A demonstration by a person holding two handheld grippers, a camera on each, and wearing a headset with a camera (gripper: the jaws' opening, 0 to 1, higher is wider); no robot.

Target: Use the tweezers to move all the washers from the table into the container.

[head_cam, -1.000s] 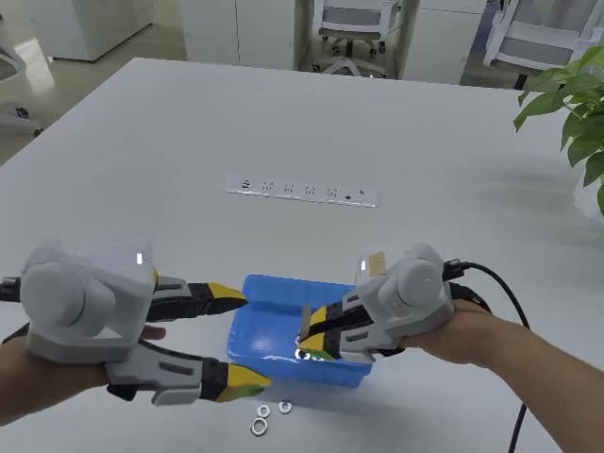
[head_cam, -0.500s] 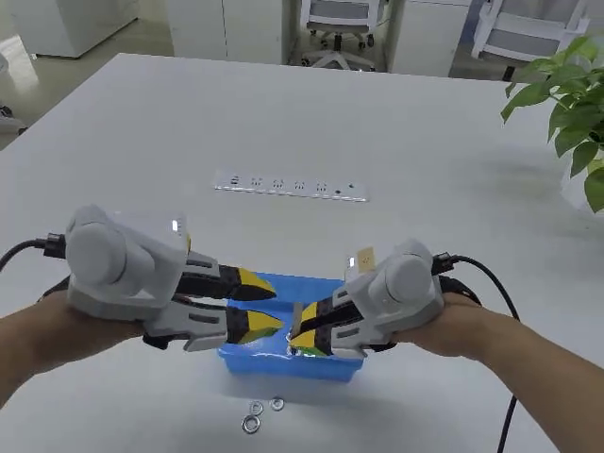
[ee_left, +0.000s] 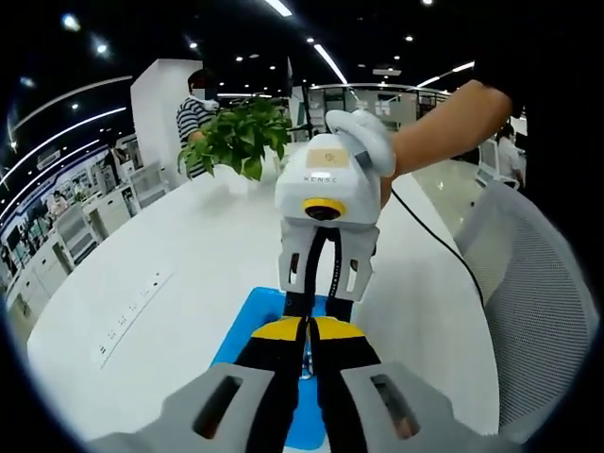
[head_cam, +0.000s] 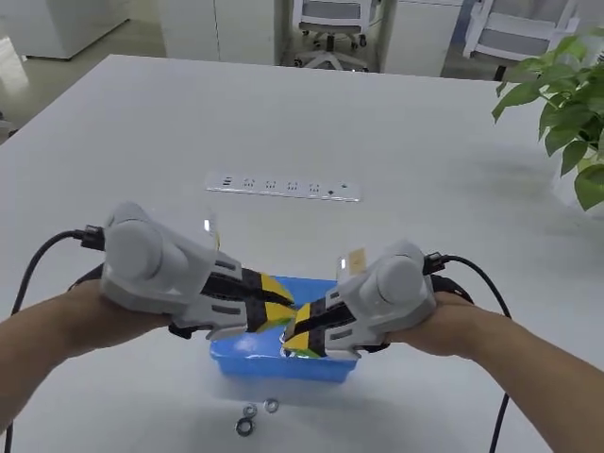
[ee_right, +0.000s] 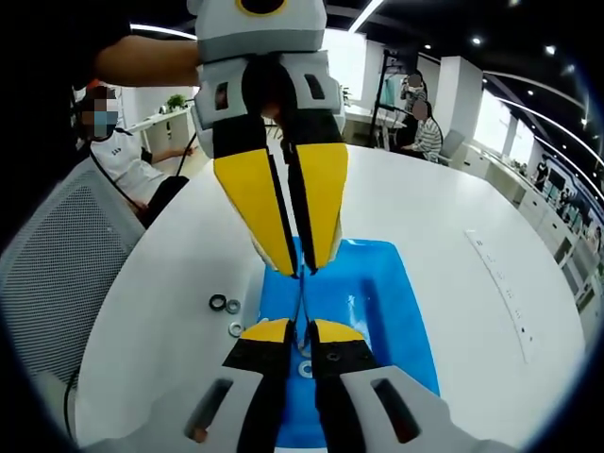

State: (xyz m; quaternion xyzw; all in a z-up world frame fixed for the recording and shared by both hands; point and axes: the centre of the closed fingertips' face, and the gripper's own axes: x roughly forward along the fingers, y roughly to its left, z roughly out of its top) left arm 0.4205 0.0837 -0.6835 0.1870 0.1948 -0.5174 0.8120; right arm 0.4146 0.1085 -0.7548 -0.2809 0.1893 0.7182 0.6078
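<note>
Now the two hand-held tools are seen meeting nose to nose over a shallow blue container [head_cam: 274,366], which sits on a white worktop [head_cam: 377,123] at 6 o'clock from a recessed power strip [head_cam: 283,187]; a leafy plant [head_cam: 566,94] is seen at 2 o'clock near the far edge. A second ago the left tongs [head_cam: 286,310] were spread wide and held off at 9 o'clock of the container. Since then they have been swung in and closed down to a narrow slit, so that their yellow tips now sit just beside the right tongs [head_cam: 294,340]. In the right gripper view a thin metal strip, the tweezers [ee_right: 303,302], is seen running from between the right tongs, which are closed on its near end, up to the tips of the left tongs, which appear to be pinched on its far end, though that contact cannot be confirmed with certainty. Three washers [head_cam: 249,411] are left lying on the worktop, close together, at 7 o'clock from the container's front wall and apart from it. No washer is seen held in the tweezers. It is judged that the tweezers are being steadied, re-gripped or passed between the two tools, rather than used for picking. The transfer of these washers is therefore not yet begun, and the tweezers would next have to be brought down and forward past the container's front wall to reach them.
</note>
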